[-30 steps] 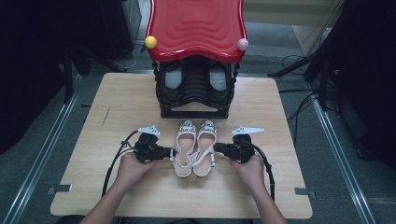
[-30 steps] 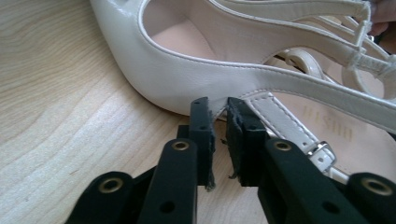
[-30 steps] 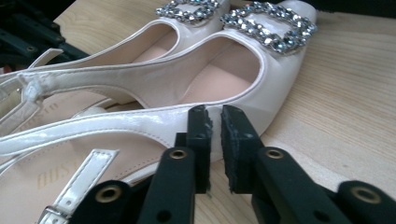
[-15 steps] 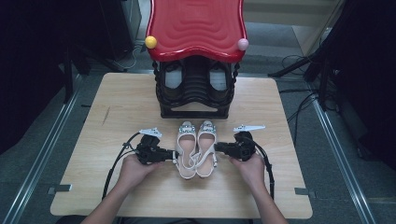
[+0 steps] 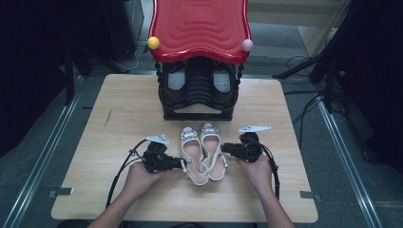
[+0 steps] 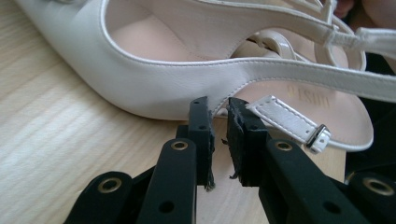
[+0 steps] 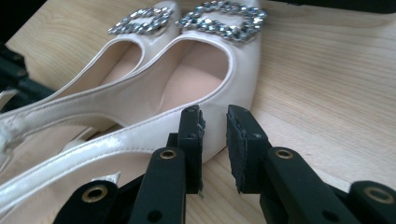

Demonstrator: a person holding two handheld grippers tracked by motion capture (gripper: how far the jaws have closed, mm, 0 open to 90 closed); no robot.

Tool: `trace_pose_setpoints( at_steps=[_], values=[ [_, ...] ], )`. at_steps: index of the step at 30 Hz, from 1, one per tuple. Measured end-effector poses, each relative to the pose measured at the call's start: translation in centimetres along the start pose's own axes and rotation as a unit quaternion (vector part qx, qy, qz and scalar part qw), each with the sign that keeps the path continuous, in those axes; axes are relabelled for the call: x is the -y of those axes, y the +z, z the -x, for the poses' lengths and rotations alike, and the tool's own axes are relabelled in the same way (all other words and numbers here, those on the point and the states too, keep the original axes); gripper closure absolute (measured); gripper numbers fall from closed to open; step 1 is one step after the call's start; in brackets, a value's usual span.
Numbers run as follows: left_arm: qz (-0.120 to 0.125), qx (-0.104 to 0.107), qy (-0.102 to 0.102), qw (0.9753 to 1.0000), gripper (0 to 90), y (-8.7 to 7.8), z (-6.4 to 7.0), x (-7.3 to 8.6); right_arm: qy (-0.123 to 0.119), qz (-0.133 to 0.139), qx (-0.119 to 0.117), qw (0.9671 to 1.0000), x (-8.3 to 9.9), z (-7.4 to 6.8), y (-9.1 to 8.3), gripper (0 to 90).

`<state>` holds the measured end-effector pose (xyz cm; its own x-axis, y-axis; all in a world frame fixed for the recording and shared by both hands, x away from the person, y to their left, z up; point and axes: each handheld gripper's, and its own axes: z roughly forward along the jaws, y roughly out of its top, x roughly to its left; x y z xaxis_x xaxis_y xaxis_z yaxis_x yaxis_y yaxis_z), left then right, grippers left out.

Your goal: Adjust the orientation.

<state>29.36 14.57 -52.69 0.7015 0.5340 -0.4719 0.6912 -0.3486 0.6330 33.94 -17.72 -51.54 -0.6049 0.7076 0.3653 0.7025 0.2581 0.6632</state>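
Two cream slingback shoes with rhinestone toe buckles lie side by side on the table, toes pointing away from me: the left shoe [image 5: 192, 152] and the right shoe [image 5: 213, 147]. My left gripper [image 5: 183, 164] points at the left shoe's outer side near the heel. In the left gripper view its tips [image 6: 219, 112] sit against the shoe's wall [image 6: 140, 88] by the buckled strap, a narrow gap between them and nothing in it. My right gripper [image 5: 223, 147] meets the right shoe's outer side. Its tips [image 7: 215, 116] stand slightly apart, empty, against that shoe [image 7: 210, 70].
A black shoe rack [image 5: 199, 95] with a red wavy top [image 5: 199, 28] stands at the table's far middle, just beyond the toes. The wooden table [image 5: 119, 109] has bare room to either side. Cables trail from both grippers toward the front edge.
My left gripper has crept right and toward me, up against the left shoe's heel side. The right gripper has barely moved, and the shoes have stayed close together.
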Motion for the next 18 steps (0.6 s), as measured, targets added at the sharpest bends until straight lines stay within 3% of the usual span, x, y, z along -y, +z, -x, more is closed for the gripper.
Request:
trace_pose_setpoints(
  at_steps=[5, 9, 12, 18],
  values=[
    [-0.007, 0.001, 0.007, 1.0000, 79.2, -0.3, 0.0, -0.1, 0.002, -0.003, 0.010, 0.9999, -0.1, 0.3, -0.2, 73.7],
    [-0.010, -0.024, 0.019, 0.9995, 73.5, -1.0, 0.1, -0.2, 0.000, -0.006, 0.022, 0.9997, -0.6, 0.1, -0.6, 69.1],
    [-0.004, -0.026, 0.021, 0.9994, 69.7, -1.9, 0.0, -0.4, -0.004, -0.002, 0.025, 0.9997, -1.0, -0.2, -1.0, 68.5],
    [0.004, -0.034, 0.007, 0.9994, 63.9, -3.5, -1.0, -0.2, -0.003, -0.004, 0.021, 0.9998, -1.4, -0.7, -1.2, 66.4]
  ],
)
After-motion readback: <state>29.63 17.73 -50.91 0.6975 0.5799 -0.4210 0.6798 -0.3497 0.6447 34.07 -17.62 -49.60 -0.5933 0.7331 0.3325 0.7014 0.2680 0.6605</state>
